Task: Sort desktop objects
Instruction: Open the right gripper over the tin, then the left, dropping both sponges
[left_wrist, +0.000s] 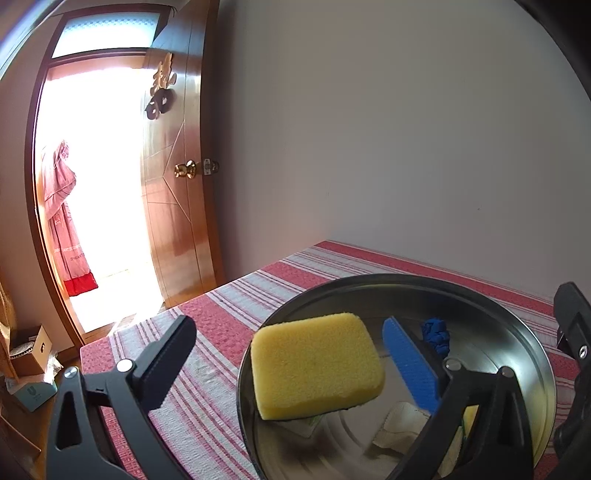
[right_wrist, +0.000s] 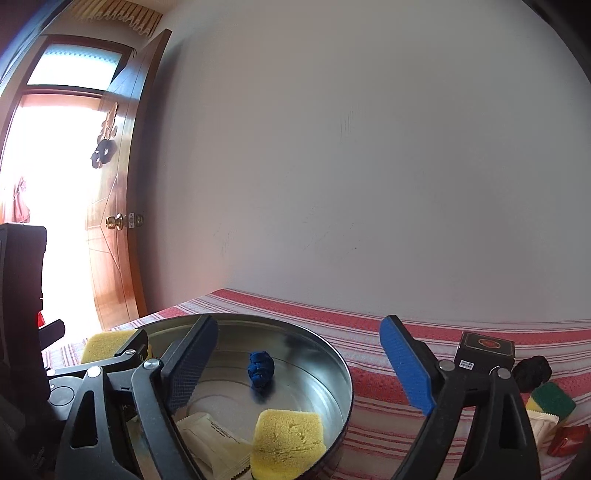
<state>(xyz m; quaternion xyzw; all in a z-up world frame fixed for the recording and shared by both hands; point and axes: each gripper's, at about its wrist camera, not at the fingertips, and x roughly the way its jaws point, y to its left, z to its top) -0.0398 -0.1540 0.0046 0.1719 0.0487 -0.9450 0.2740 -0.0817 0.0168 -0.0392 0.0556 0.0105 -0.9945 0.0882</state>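
A round metal tin (left_wrist: 517, 325) stands on the red-striped cloth. My left gripper (left_wrist: 288, 325) is open wide above the tin's left rim. A yellow sponge (left_wrist: 317, 365) sits in the air between its jaws, clear of the black finger (left_wrist: 166, 365) and close to the blue pad (left_wrist: 410, 365). My right gripper (right_wrist: 299, 325) is open over the tin (right_wrist: 325, 354) with nothing between its fingers. Below it in the tin lie a second yellow sponge (right_wrist: 288, 439), a blue crumpled lump (right_wrist: 260, 369) and a white packet (right_wrist: 218, 443). The left gripper's sponge (right_wrist: 107, 343) shows at the tin's far left.
Right of the tin lie a black box (right_wrist: 485, 350), a dark lump (right_wrist: 535, 369), a green-and-yellow scouring pad (right_wrist: 552, 400), a white packet (right_wrist: 543, 428) and a red packet (right_wrist: 567, 439). A wall runs behind the table. An open wooden door (left_wrist: 177, 206) stands at left.
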